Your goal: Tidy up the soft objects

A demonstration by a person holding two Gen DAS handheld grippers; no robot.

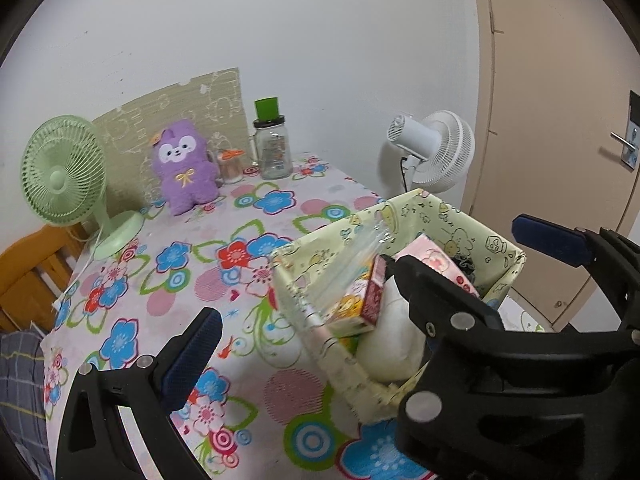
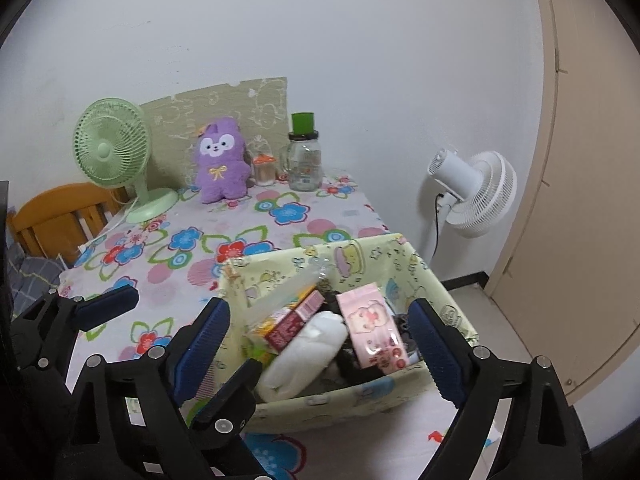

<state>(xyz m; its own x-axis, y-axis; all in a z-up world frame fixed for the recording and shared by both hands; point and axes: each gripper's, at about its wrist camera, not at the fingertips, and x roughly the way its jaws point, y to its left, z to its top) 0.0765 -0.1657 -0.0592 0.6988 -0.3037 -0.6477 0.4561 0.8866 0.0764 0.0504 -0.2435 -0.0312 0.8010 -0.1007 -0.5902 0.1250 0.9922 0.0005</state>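
A pale green fabric storage box [image 2: 436, 280] [image 1: 440, 208] stands at the table's near right corner. It holds a white soft bundle [image 2: 308, 354] [image 1: 390, 344], a pink packet [image 2: 374, 326], a small red and yellow carton [image 2: 294, 318] [image 1: 366, 298] and a clear bag [image 1: 352, 260]. A purple plush toy [image 2: 220, 160] [image 1: 184, 166] sits upright at the table's back. My right gripper [image 2: 320, 344] is open and empty, its fingers on either side of the box's near side. My left gripper [image 1: 360, 292] is open and empty, to the left of the box.
A green desk fan [image 2: 114, 138] stands at the back left. A glass bottle with a green cap [image 2: 305, 156] and a small jar [image 2: 264, 170] stand by the plush. A white floor fan [image 2: 476, 192] stands beyond the table's right edge, near a door. The floral tablecloth [image 2: 192, 240] covers the table.
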